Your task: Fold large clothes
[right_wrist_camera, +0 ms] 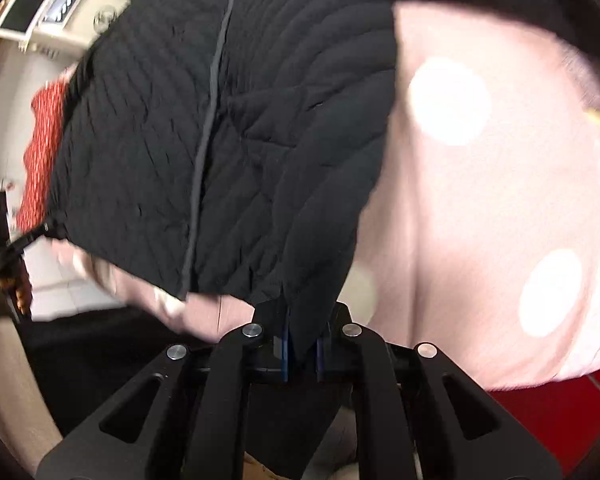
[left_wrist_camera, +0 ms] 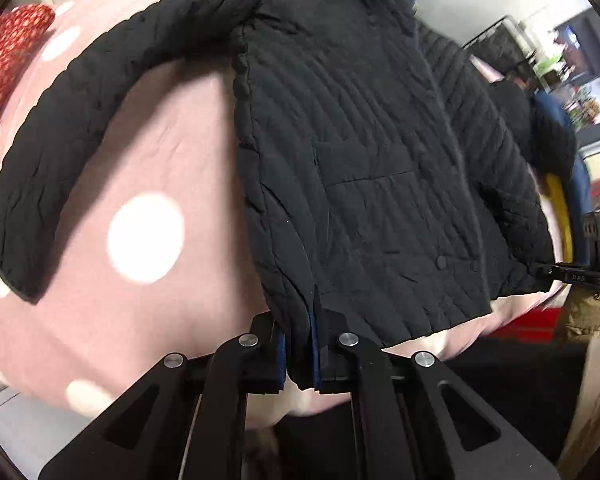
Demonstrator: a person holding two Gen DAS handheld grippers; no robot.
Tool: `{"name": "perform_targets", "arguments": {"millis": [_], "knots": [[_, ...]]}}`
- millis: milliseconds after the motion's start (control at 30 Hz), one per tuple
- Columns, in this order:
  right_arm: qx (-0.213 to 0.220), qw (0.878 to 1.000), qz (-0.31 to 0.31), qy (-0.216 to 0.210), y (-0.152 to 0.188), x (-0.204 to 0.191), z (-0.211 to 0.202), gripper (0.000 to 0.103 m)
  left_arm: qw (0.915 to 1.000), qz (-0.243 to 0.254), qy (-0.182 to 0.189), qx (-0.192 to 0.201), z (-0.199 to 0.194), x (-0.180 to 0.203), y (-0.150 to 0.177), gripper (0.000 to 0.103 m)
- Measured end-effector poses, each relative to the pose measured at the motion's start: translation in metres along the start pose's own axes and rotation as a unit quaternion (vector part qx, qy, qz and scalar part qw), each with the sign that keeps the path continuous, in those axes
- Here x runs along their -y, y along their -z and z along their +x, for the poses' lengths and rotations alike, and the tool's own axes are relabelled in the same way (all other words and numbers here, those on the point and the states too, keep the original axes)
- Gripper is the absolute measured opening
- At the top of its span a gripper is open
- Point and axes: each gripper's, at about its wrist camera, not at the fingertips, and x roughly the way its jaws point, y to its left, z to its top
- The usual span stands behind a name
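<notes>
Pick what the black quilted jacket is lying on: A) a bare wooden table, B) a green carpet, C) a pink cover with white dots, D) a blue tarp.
C: the black quilted jacket is spread over a pink cover with white dots, visible in both wrist views.

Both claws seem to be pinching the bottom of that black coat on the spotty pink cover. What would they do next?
Probably lift the hem and carry it toward the collar: the left claw and right claw each grip a bottom corner of the black jacket, which lies flat on the pink cover.
</notes>
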Motion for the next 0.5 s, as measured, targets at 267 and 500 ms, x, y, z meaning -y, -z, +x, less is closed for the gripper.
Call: {"name": "perform_targets", "arguments": {"millis": [267, 500], "knots": [[0.004, 0.998, 0.062, 0.034, -0.009, 0.027, 0.02, 0.056, 0.9895, -0.125, -0.066, -0.03, 0.051, -0.026, -0.004, 0.054], [0.086, 0.99, 0.087, 0.064, -0.024, 0.06, -0.028, 0.07, 0.9716, -0.166, -0.154, 0.069, -0.009, -0.05, -0.026, 0.083]]}}
